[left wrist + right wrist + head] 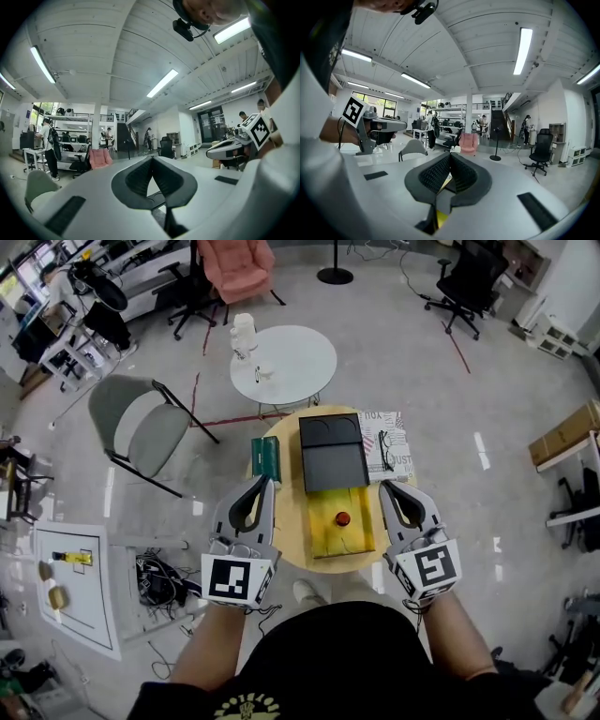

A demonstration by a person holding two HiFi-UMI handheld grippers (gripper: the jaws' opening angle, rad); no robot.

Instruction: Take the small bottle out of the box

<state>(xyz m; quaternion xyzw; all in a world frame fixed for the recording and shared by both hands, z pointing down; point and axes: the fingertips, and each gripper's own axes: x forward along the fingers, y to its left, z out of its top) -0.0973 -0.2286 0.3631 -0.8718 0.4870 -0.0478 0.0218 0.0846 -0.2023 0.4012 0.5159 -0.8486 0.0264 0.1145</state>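
On a small round wooden table lies a black box, with a yellow open part in front of it. A small red-topped item, seemingly the small bottle, sits in the yellow part. My left gripper hangs at the table's left edge and my right gripper at its right edge. Both are shut and hold nothing. In the left gripper view the left gripper points out into the room, as does the right gripper in its own view.
A green book lies left of the black box. A patterned cloth with glasses lies to its right. Behind stand a white round table with bottles and a grey chair. Cables lie on the floor at the left.
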